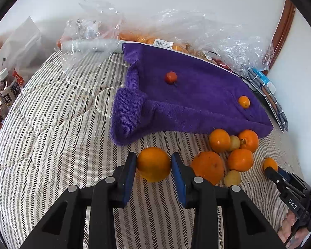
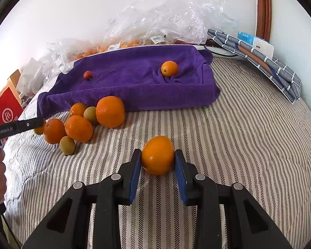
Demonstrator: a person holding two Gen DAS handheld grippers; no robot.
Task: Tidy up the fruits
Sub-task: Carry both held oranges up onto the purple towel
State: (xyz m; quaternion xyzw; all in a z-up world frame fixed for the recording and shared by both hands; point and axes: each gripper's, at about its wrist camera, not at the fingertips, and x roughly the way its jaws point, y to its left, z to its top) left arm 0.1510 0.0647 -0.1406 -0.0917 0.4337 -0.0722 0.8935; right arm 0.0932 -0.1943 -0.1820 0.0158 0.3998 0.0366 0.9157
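My left gripper (image 1: 153, 164) is shut on an orange (image 1: 153, 162) just above the striped bedding. My right gripper (image 2: 158, 157) is shut on a smaller orange (image 2: 158, 154); it also shows at the right of the left wrist view (image 1: 270, 164). A purple towel-covered tray (image 2: 134, 83) lies behind, holding a small red fruit (image 2: 87, 75) and a small orange (image 2: 169, 68). A pile of oranges (image 2: 109, 111) and small green-yellow fruits (image 2: 67, 145) lies in front of the tray's left corner; the pile also shows in the left wrist view (image 1: 240, 159).
Clear plastic bags with packaged fruit (image 2: 165, 20) lie behind the tray against the white wall. A folded checked cloth (image 2: 269, 62) lies at the back right. A bottle (image 1: 7, 89) and red box (image 2: 6, 108) stand off the bed's left edge. A wooden frame (image 2: 263, 8) stands at the back right.
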